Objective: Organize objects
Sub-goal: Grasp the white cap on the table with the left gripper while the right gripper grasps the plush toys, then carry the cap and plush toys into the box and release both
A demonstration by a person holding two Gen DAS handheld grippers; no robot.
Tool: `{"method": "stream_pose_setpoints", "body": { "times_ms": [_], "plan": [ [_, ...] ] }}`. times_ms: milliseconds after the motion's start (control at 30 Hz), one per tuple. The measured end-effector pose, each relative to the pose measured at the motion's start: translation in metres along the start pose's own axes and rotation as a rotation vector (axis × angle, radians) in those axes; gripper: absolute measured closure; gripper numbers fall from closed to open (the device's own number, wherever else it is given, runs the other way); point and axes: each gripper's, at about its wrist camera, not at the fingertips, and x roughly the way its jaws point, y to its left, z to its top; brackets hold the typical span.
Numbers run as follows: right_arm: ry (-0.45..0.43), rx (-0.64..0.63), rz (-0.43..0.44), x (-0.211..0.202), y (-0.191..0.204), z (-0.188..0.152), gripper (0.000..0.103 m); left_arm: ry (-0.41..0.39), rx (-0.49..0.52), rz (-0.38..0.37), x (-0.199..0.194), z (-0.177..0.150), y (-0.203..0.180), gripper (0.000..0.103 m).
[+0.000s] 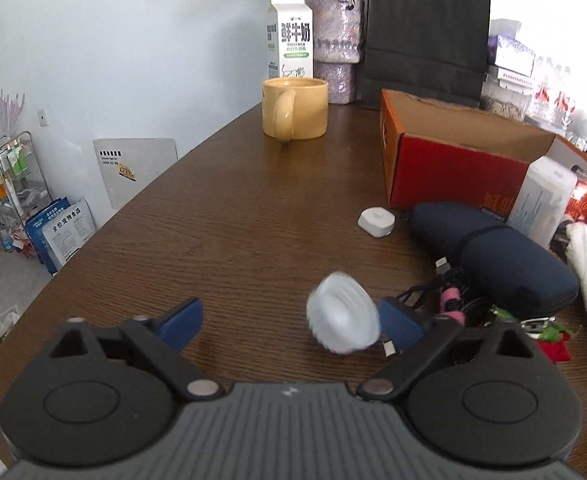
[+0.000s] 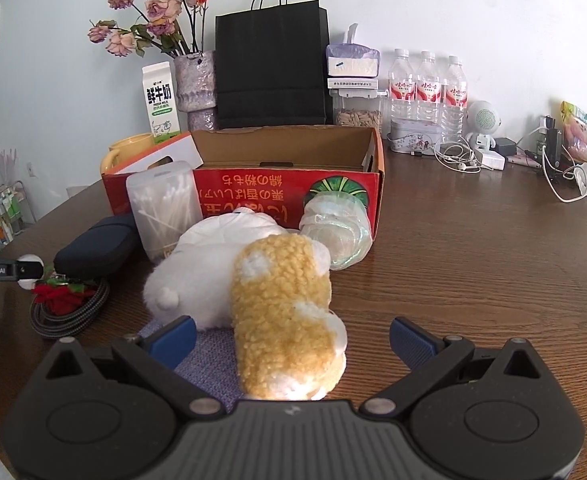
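Observation:
My left gripper (image 1: 291,324) is open low over the brown table (image 1: 233,220). A blurred white ribbed cap (image 1: 343,314) sits between its fingers, close against the right pad (image 1: 399,324) and well apart from the left one. My right gripper (image 2: 293,340) is also open. A yellow-and-white plush toy (image 2: 289,320) lies between its pads, touching neither, and leans on a white plush (image 2: 213,264). An open red cardboard box (image 2: 285,192) stands behind them. The left gripper's tip (image 2: 25,268) shows at the left edge of the right wrist view.
Near the box are a cotton-swab tub (image 2: 165,208), a navy case (image 1: 501,256), a small white puck (image 1: 376,221), a braided cable (image 2: 69,312) with a red flower, and a crumpled plastic roll (image 2: 337,228). A yellow mug (image 1: 295,108), milk carton (image 1: 289,36), vase and black bag (image 2: 271,68) stand behind.

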Motion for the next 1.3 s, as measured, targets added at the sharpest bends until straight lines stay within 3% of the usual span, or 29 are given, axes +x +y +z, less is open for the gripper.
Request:
{"method": "stream_pose_setpoints", "body": {
  "times_ms": [33,100,167,233,300,600,700,767,800,1300],
  "plan": [
    [0.0,0.0,0.002,0.001,0.0,0.0,0.0,0.01,-0.001,-0.004,0.002,-0.001,0.0,0.021],
    [0.001,-0.002,0.006,0.003,0.001,0.001,0.0,-0.001,0.011,-0.005,0.003,-0.003,-0.001,0.026],
    [0.002,-0.005,0.009,0.005,0.002,0.0,0.0,-0.014,0.016,-0.023,0.001,-0.003,-0.002,0.043],
    [0.0,-0.006,0.011,0.007,0.003,0.001,0.0,-0.022,0.021,-0.027,0.0,-0.003,-0.003,0.075],
    [-0.005,-0.005,0.011,0.008,0.004,0.001,0.0,-0.024,0.018,-0.037,0.0,-0.003,-0.004,0.086],
    [-0.019,-0.03,-0.001,0.011,0.005,0.0,0.007,-0.029,0.016,-0.047,-0.002,-0.003,-0.007,0.087],
    [-0.016,-0.037,0.022,0.014,0.007,0.0,0.027,-0.029,0.016,-0.05,-0.003,-0.004,-0.007,0.087],
    [-0.006,-0.044,0.031,0.015,0.009,-0.001,0.047,-0.029,0.013,-0.049,-0.003,-0.004,-0.007,0.087],
    [-0.002,-0.047,0.024,0.015,0.01,-0.002,0.05,-0.028,0.01,-0.049,-0.003,-0.004,-0.006,0.087],
    [-0.115,-0.048,0.026,-0.01,0.01,0.004,0.053,-0.073,0.012,-0.079,-0.017,0.006,-0.009,0.087]
  ]
}}
